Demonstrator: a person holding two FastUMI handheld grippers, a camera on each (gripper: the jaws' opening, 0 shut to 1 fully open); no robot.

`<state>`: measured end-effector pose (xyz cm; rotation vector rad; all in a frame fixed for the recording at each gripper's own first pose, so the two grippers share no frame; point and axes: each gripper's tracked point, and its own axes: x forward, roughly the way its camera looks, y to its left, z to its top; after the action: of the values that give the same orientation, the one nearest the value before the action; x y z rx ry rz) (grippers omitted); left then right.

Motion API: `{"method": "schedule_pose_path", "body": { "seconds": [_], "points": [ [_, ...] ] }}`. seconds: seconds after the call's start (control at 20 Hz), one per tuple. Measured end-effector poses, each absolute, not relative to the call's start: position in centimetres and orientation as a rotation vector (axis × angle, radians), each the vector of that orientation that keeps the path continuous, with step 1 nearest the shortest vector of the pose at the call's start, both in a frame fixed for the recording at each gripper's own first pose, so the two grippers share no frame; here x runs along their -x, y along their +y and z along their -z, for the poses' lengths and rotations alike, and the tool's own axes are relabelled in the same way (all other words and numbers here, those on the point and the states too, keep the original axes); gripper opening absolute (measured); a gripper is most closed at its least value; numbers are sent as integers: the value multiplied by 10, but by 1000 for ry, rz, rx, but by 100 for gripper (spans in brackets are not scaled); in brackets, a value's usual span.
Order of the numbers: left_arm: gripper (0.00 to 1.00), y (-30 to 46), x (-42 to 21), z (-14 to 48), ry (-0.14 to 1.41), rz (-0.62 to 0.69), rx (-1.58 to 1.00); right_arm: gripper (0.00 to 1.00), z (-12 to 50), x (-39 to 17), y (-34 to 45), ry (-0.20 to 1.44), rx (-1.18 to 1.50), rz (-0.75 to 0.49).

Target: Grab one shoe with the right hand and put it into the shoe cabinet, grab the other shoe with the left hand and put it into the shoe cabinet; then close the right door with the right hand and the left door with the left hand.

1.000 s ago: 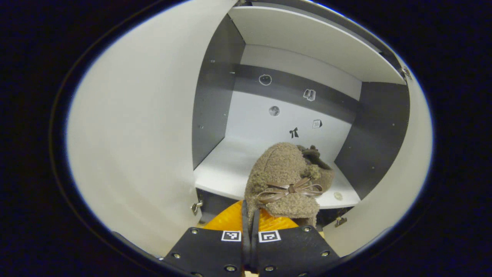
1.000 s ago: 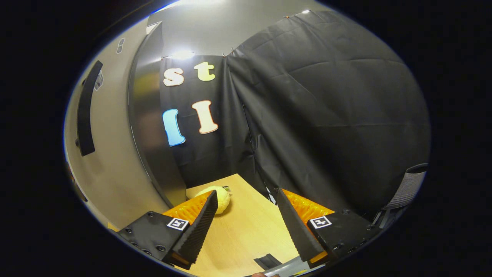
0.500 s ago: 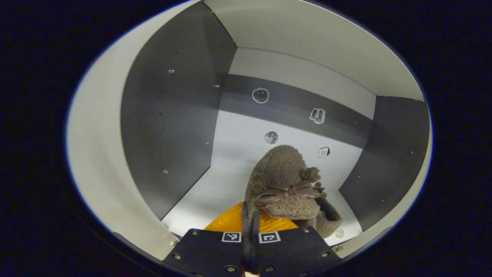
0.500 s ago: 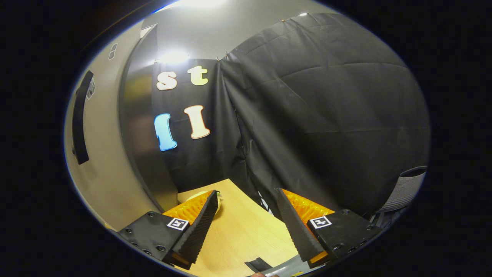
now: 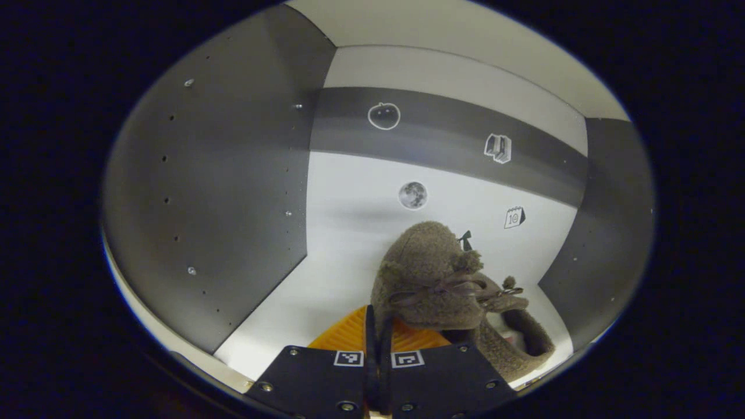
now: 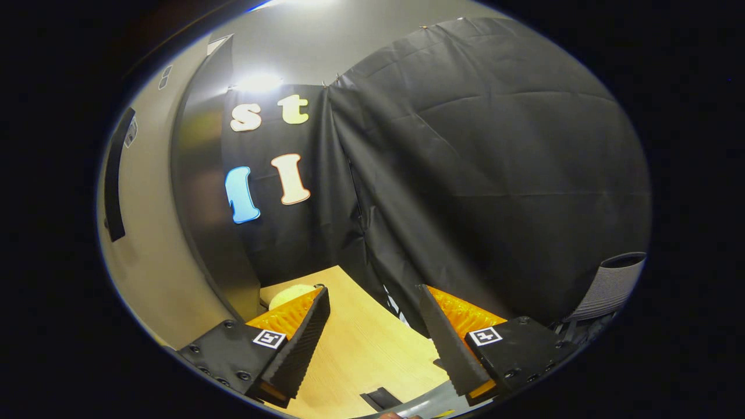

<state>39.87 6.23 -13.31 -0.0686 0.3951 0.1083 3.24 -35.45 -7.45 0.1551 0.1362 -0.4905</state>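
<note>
1. In the left gripper view, the left claw (image 5: 378,326) is clamped shut on the heel edge of a fuzzy brown shoe (image 5: 428,273), which it holds inside the shoe cabinet (image 5: 221,192).
2. Just beside it on the right, a second shoe (image 5: 515,334) lies on the white shelf (image 5: 308,302).
3. The step in hand looks like setting the held shoe down. It is best lowered onto the bare shelf left of its mate, sole flat, before the fingers part.
4. In the right gripper view, the right claw (image 6: 372,326) hangs open and empty over the desk (image 6: 361,349), near the open right door (image 6: 145,233) with its dark handle (image 6: 114,174).
</note>
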Motion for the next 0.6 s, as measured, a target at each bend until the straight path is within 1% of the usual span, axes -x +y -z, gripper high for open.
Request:
{"method": "schedule_pose_path", "body": {
  "seconds": [0.05, 0.1, 0.15, 0.2, 0.25, 0.3, 0.45, 0.5, 0.55, 0.6],
  "points": [
    [8, 60, -401, 137, 407, -99, 62, 98, 79, -33, -356, 137, -153, 492],
    [3, 57, -398, 138, 420, -81, 56, 98, 78, -35, -355, 136, -153, 490],
    [7, 56, -400, 143, 424, -62, 67, 98, 78, -36, -355, 137, -155, 487],
    [7, 55, -396, 144, 432, -54, 78, 98, 78, -38, -353, 139, -156, 483],
    [19, 53, -394, 147, 440, -40, 87, 98, 79, -39, -352, 140, -156, 477],
    [22, 57, -391, 144, 429, -50, 72, 98, 79, -41, -351, 138, -154, 469],
    [100, 66, -377, 133, 401, -76, -22, 98, 80, -47, -344, 144, -141, 442],
    [97, 65, -366, 122, 385, -69, -45, 98, 78, -49, -340, 144, -144, 428],
    [89, 61, -356, 113, 361, -55, -60, 100, 75, -52, -337, 143, -150, 414],
    [89, 59, -346, 102, 333, -51, -72, 98, 73, -55, -333, 142, -155, 399]
  ]
}}
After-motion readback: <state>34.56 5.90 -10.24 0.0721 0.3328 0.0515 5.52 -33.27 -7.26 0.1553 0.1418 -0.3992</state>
